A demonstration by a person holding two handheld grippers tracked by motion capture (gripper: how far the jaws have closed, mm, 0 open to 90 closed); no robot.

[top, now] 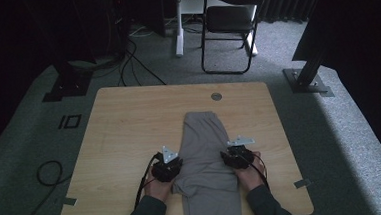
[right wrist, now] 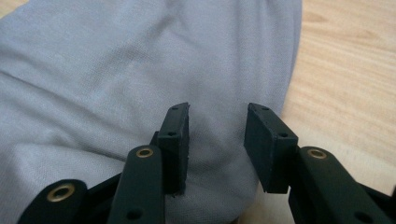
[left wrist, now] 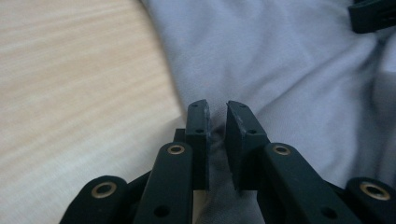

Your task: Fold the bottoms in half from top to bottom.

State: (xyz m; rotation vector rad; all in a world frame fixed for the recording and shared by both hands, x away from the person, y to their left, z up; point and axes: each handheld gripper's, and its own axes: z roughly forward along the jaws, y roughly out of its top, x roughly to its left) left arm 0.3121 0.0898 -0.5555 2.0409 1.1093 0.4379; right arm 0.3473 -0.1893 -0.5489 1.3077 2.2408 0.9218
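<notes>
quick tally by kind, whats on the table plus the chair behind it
grey garment: 1
grippers: 2, the left gripper and the right gripper
round grommet in the table: 1
black folding chair behind the table: 1
total: 5

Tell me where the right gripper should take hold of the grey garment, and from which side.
Probably the right-hand edge of the grey garment, coming in low from the bare wooden table beside it. The cloth rolls into a thick rounded fold there, so the right gripper, its jaws spread over that fold, could close on a good bunch rather than flat fabric.
</notes>
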